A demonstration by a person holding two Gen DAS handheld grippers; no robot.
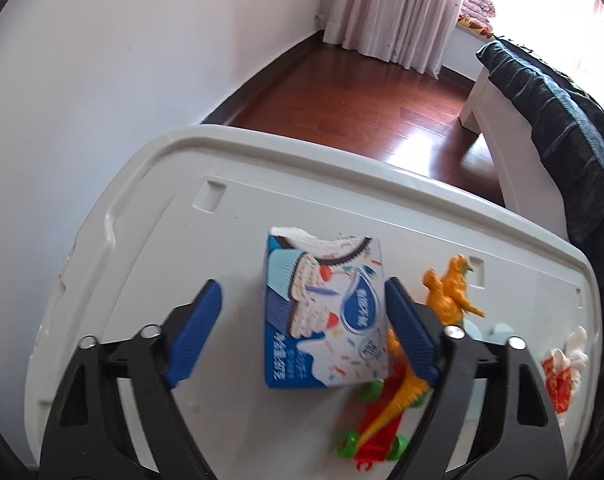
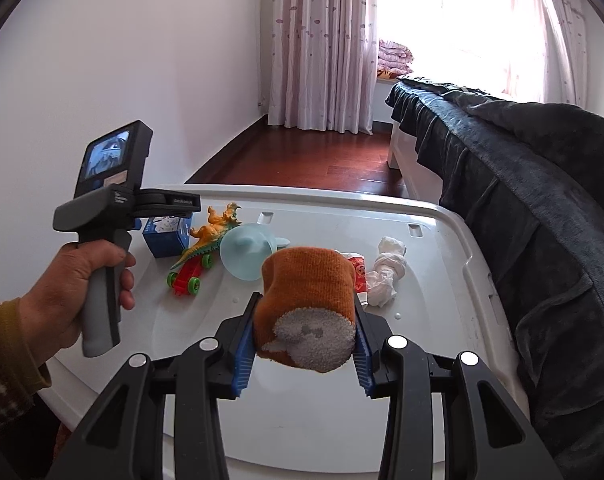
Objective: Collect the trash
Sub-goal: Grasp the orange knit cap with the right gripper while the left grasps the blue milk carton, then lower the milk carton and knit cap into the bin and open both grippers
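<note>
A torn blue and white snack box [image 1: 321,312] stands on the white plastic lid [image 1: 150,264]. My left gripper [image 1: 302,320] is open around it; the right finger touches its side, the left finger stands apart. The box also shows in the right wrist view [image 2: 166,236], under the left gripper's body [image 2: 114,192]. My right gripper [image 2: 302,344] is shut on a rolled orange sock [image 2: 307,304] above the lid [image 2: 441,320]. A crumpled white tissue [image 2: 385,272] and a red wrapper [image 2: 357,274] lie behind the sock.
An orange toy dinosaur [image 1: 449,292] [image 2: 214,226], a red toy car with green wheels [image 1: 377,428] [image 2: 188,276] and a pale blue funnel-shaped toy [image 2: 244,254] lie on the lid. A bed with a dark blanket [image 2: 521,184] runs along the right. Wood floor [image 2: 302,156] lies beyond.
</note>
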